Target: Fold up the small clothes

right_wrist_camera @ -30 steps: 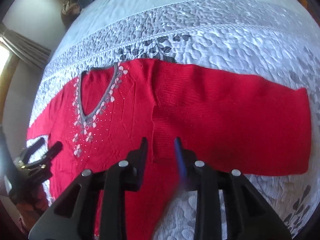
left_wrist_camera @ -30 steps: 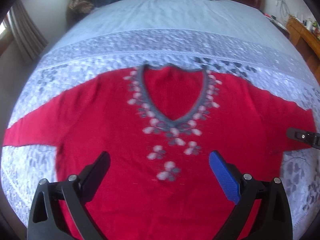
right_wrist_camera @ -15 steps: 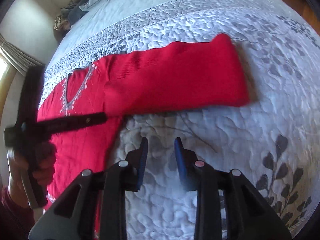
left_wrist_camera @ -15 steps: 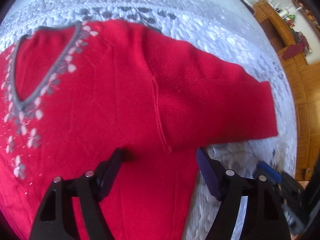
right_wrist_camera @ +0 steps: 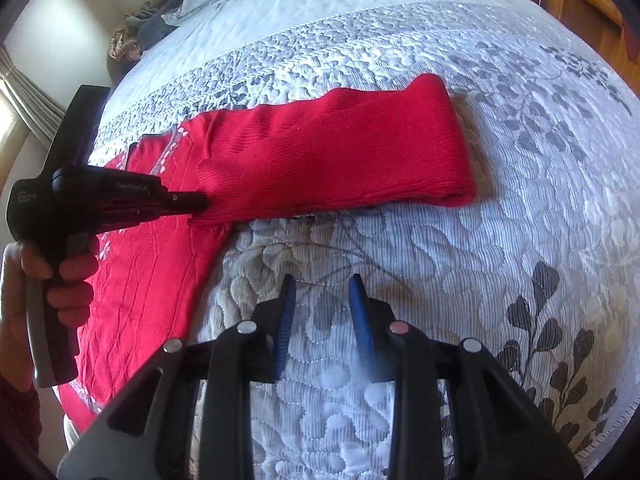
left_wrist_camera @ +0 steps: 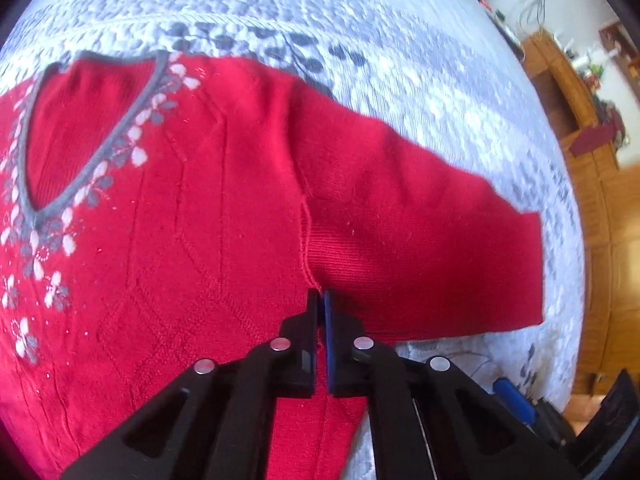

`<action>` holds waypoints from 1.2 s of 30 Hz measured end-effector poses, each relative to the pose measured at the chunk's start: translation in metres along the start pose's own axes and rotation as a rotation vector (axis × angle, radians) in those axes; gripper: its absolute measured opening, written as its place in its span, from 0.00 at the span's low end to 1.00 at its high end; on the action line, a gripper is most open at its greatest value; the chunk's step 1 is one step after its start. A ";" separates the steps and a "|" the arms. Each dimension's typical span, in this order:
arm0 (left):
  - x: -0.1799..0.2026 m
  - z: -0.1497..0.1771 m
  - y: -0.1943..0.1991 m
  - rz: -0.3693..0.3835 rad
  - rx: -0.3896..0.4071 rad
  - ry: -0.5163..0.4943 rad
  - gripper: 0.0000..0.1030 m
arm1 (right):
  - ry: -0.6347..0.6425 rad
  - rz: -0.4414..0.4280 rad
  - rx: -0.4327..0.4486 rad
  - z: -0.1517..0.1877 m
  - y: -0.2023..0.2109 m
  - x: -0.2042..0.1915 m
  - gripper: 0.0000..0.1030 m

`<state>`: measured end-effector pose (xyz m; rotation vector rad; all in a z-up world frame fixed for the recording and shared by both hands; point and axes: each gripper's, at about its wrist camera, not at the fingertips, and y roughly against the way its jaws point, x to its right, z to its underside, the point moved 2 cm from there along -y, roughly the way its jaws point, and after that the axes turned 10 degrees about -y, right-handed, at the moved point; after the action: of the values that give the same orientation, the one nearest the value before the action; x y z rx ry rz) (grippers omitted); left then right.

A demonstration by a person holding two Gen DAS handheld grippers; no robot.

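Since half a second ago, left gripper closed, apparently pinching the knitted red sweater at the armpit seam on the quilted floral bed; right gripper still narrowly parted, hovering off the sleeve.

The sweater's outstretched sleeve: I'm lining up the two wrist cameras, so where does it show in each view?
Left wrist: the sleeve runs from centre to the right edge, cuff at right, just beyond the left gripper.
Right wrist: the sleeve lies across the upper middle, cuff at right, well ahead of the right gripper.
Shared landmark: the armpit seam, where the left gripper pinches.
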<state>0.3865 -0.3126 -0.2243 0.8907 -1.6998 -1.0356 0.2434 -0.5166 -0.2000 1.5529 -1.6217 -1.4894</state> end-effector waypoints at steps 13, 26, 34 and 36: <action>-0.069 -0.019 0.116 -0.049 0.243 0.023 0.02 | -0.023 0.012 0.014 -0.006 0.008 -0.007 0.28; -0.231 -0.002 0.167 -0.261 0.281 0.181 0.02 | 0.027 -0.038 -0.020 -0.028 -0.016 -0.073 0.28; -0.289 0.009 0.165 -0.265 0.296 0.270 0.02 | 0.017 -0.025 -0.065 -0.045 -0.042 -0.098 0.28; -0.295 0.010 0.156 -0.282 0.271 0.256 0.02 | 0.013 -0.038 -0.080 -0.048 -0.050 -0.102 0.28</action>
<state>0.4515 0.0122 -0.1819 1.4081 -1.5470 -0.8370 0.3334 -0.4322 -0.1934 1.5544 -1.5144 -1.5411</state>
